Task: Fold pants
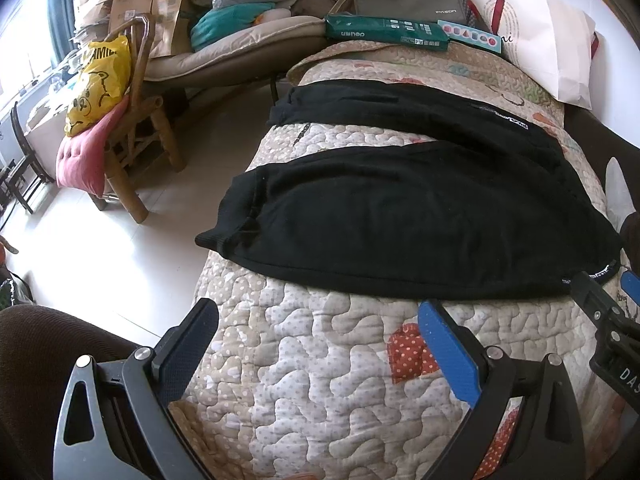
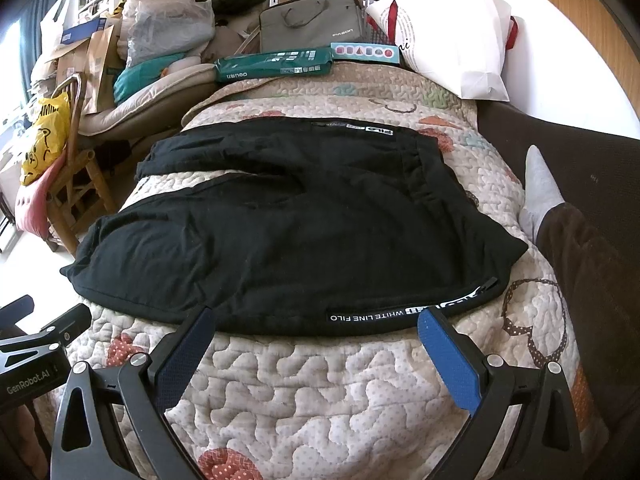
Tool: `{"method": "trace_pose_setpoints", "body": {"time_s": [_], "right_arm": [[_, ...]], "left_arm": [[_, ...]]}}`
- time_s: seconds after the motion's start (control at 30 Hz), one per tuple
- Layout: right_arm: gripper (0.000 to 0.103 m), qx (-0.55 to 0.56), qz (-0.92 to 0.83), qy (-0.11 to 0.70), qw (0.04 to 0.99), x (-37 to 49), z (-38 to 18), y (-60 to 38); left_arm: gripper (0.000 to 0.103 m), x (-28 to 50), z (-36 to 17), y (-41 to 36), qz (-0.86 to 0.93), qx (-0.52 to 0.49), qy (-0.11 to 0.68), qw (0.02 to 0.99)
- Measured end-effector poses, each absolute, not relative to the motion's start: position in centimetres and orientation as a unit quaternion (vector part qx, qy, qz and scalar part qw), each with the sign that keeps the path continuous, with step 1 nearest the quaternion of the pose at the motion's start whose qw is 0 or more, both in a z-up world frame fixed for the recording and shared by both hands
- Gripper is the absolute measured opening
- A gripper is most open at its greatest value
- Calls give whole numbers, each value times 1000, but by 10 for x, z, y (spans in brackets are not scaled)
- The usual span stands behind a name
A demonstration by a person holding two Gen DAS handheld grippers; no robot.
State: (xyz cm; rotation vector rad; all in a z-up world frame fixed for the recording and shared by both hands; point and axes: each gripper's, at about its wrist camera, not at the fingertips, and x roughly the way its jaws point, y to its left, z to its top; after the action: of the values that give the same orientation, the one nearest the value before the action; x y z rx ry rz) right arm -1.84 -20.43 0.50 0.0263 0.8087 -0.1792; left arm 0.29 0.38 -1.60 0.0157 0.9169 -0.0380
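Both hand-held grippers, left (image 1: 318,322) and right (image 2: 316,330), hover spread wide over the quilt (image 2: 320,392), holding nothing. Just beyond, the black pants (image 2: 288,236) lie flat, legs apart. Farther off sits a white bag (image 2: 452,36).

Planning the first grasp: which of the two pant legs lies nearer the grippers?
The wider black leg, spread just beyond both open grippers; the other leg lies farther back, toward the green box, with bare quilt between them.

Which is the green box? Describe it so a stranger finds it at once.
Start at the quilt under the black pants and look to its far end. The green box lies flat there, long and dark green with white print, left of the light-blue box and in front of the grey bag.
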Motion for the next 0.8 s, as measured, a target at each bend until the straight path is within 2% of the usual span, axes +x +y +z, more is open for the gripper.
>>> {"method": "trace_pose_setpoints", "body": {"time_s": [0.8], "right_arm": [[103,13,-89,397,914,-22,-2,-204]], "left_arm": [[100,7,-18,7,-24,1,458,889]]}}
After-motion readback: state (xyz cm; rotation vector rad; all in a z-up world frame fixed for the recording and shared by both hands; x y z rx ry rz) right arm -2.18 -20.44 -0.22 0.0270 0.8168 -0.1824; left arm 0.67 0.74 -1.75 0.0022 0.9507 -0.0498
